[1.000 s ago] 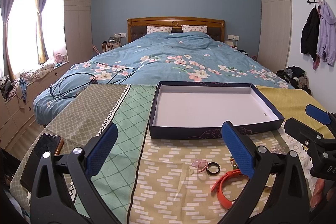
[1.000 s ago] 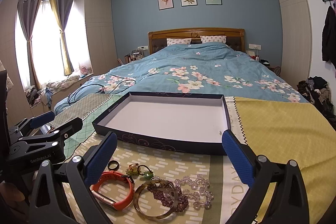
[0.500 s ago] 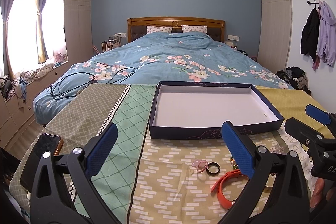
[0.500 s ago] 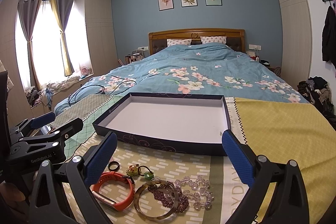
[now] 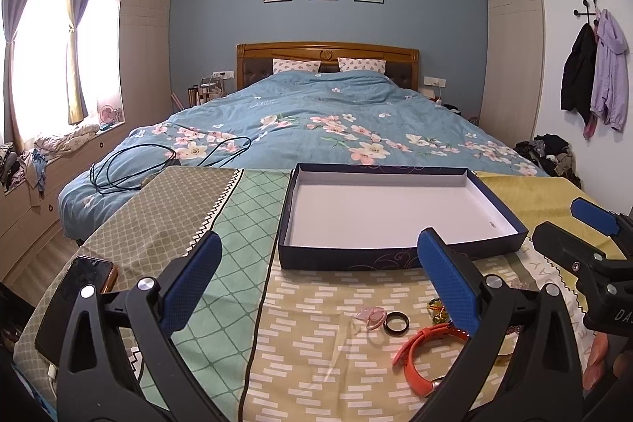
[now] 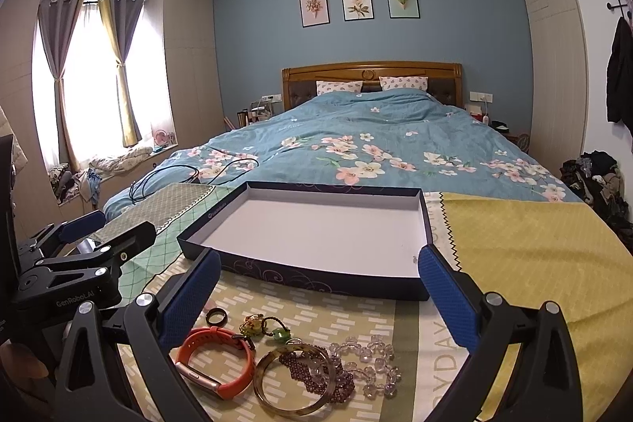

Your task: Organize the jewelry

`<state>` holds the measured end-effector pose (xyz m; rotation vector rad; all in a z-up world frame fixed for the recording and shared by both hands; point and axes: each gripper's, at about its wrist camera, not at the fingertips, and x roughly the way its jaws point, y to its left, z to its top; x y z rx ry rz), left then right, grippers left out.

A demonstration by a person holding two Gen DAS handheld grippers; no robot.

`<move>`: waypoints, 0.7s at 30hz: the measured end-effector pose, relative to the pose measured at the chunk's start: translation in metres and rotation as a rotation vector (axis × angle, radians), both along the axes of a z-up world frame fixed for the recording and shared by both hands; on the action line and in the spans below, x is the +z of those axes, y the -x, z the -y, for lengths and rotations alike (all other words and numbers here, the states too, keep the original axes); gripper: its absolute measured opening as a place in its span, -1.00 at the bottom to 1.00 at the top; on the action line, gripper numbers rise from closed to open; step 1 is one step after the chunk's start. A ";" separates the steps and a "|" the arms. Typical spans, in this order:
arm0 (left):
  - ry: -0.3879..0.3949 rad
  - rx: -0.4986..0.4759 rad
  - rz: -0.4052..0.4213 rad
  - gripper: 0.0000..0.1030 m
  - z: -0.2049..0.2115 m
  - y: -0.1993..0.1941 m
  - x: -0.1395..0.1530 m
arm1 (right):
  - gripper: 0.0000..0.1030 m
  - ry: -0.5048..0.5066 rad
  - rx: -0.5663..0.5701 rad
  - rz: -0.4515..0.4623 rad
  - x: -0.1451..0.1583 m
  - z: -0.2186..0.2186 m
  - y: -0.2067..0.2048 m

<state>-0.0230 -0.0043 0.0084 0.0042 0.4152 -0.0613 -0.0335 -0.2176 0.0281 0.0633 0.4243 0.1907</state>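
Observation:
A dark blue shallow box with a white, bare inside lies on the patterned cloth. In front of it sits a cluster of jewelry: an orange band, a black ring, a pink ring, a green-and-gold charm, a tortoiseshell bangle, a purple bead bracelet and a clear bead bracelet. My left gripper hangs open to the left of the cluster. My right gripper hangs open over it. Neither holds anything.
A phone lies at the cloth's left edge. Black cables rest on the blue floral bed behind the box. The yellow part of the cloth stretches to the right. Clothes are heaped on the floor at far right.

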 end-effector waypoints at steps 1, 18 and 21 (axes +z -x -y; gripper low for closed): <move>-0.001 -0.002 0.004 0.89 0.000 0.001 0.000 | 0.88 0.001 0.000 0.005 0.000 0.000 0.001; 0.006 -0.015 0.026 0.89 0.002 0.006 0.002 | 0.88 -0.003 -0.015 0.065 0.007 0.007 0.013; 0.008 -0.009 0.028 0.89 0.000 0.007 0.003 | 0.88 0.001 -0.019 0.076 0.009 0.006 0.015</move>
